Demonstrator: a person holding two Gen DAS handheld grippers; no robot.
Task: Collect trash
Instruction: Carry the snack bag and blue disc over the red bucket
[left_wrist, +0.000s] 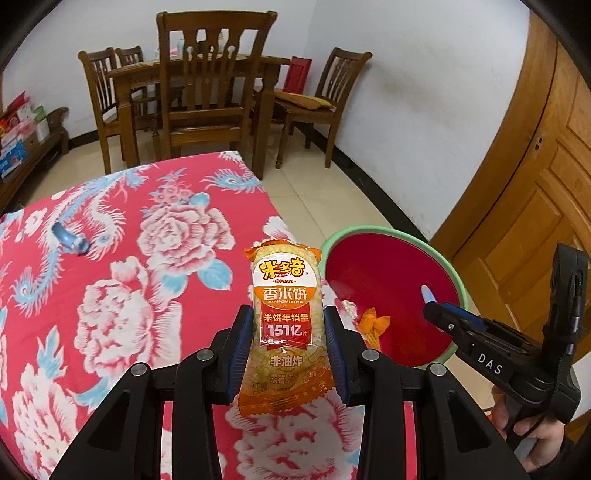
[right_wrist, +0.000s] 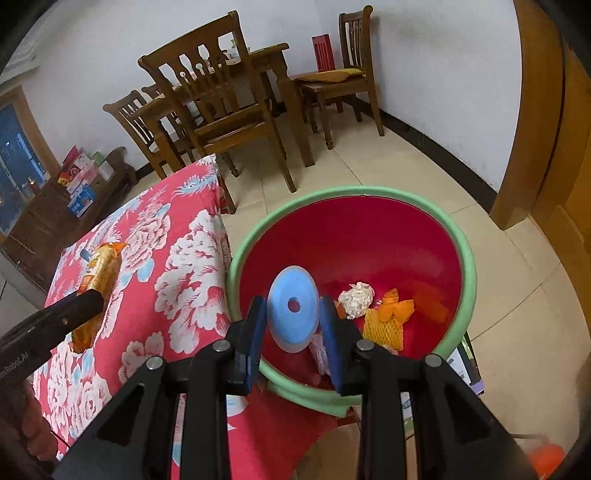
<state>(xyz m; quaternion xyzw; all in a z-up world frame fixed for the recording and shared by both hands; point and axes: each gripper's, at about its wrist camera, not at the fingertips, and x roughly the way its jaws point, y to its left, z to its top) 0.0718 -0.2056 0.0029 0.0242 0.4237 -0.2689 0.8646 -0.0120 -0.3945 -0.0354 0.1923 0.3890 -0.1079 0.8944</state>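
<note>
My left gripper (left_wrist: 289, 325) is shut on an orange and red rice cracker packet (left_wrist: 286, 325) and holds it upright above the red floral tablecloth (left_wrist: 122, 258), near the table's right edge. My right gripper (right_wrist: 293, 314) is shut on a blue disc (right_wrist: 293, 308) and holds it over the near side of the red basin with a green rim (right_wrist: 466, 258). The basin holds a crumpled white paper ball (right_wrist: 355, 299), orange peel (right_wrist: 399, 308) and a yellow foam net (right_wrist: 382, 328). A blue object (left_wrist: 70, 240) lies on the cloth at the left.
Behind the table stand a wooden dining table (left_wrist: 192, 70) and several wooden chairs (left_wrist: 210, 85). A wooden door (left_wrist: 535, 184) is at the right. A low shelf with boxes (left_wrist: 22, 136) is at the far left. The floor is tiled.
</note>
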